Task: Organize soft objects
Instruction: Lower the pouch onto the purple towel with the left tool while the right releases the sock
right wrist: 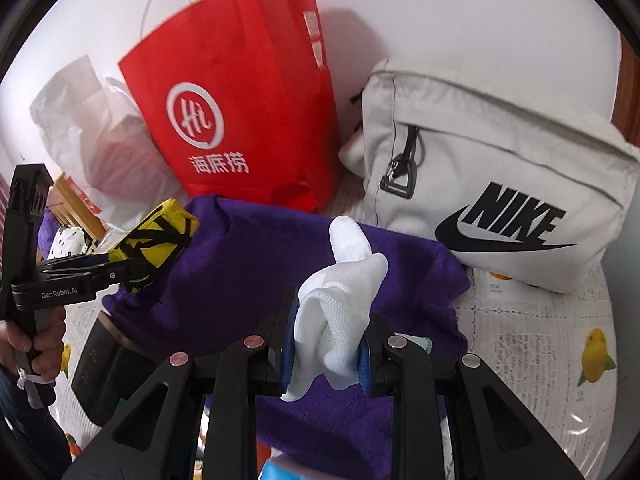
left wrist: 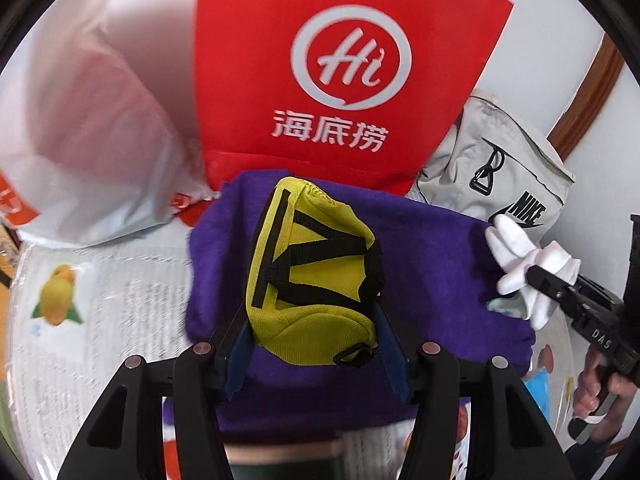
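Purple cloth [left wrist: 432,264] edged by red bag [left wrist: 340,60] and grey Nike bag [right wrist: 492,184]. Left gripper [left wrist: 316,308] pinching yellow pouch [left wrist: 316,280]; right gripper [right wrist: 328,340] pinching white cloth [right wrist: 340,300], both over purple.

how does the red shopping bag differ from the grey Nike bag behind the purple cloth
The red non-woven shopping bag stands upright, with thin cord handles and a white circular logo. The pale grey fabric Nike bag lies slumped on its side, with a black zip pull and black lettering. Both sit against the white wall behind the purple cloth.
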Demonstrator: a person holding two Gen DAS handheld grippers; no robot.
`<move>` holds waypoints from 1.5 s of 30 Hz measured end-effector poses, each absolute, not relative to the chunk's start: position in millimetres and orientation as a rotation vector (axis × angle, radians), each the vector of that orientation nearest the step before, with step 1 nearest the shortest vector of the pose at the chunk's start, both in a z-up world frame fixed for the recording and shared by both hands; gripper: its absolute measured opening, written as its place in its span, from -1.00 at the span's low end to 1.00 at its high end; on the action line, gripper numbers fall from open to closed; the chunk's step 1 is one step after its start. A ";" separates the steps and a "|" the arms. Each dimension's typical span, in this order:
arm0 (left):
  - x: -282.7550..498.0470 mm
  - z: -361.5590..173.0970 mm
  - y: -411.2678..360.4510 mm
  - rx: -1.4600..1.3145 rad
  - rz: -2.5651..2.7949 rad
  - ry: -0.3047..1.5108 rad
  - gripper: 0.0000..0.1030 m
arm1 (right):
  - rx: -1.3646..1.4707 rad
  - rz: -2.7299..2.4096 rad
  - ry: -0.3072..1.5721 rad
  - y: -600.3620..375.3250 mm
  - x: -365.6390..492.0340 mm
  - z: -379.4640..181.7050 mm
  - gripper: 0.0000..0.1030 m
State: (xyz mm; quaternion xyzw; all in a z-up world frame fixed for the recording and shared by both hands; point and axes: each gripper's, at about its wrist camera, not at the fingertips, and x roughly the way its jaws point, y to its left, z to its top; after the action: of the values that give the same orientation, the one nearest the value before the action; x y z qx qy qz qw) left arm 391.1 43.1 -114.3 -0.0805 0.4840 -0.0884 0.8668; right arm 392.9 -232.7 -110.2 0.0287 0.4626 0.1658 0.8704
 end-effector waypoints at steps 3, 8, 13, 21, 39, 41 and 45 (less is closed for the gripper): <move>404.5 -123.7 36.1 -0.154 -0.173 1.038 0.05 | 0.053 0.343 0.998 -231.6 401.7 -120.9 -0.51; 417.7 -136.3 32.2 -0.161 -0.156 1.073 0.06 | 0.058 0.345 1.037 -234.0 410.0 -135.1 -0.51; 425.1 -145.2 29.4 -0.161 -0.143 1.103 0.06 | 0.061 0.346 1.067 -234.1 413.4 -143.7 -0.49; 431.7 -150.4 25.4 -0.150 -0.131 1.123 0.08 | 0.055 0.343 1.091 -230.7 415.3 -147.2 -0.43; 413.3 -129.1 25.9 -0.105 -0.073 1.100 0.52 | 0.068 0.328 1.077 -233.2 401.4 -132.7 0.20; 407.6 -123.2 26.3 -0.104 -0.073 1.089 0.51 | 0.071 0.327 1.066 -234.4 397.0 -126.7 0.20; 391.4 -106.3 32.3 -0.127 -0.090 1.039 0.51 | 0.070 0.328 1.039 -234.8 385.2 -113.0 0.20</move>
State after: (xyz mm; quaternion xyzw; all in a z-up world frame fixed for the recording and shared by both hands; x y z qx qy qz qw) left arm 391.4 32.3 -106.3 -0.0605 0.4961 -0.0431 0.8651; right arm 385.2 -234.8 -113.0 0.0333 0.4941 0.1560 0.8546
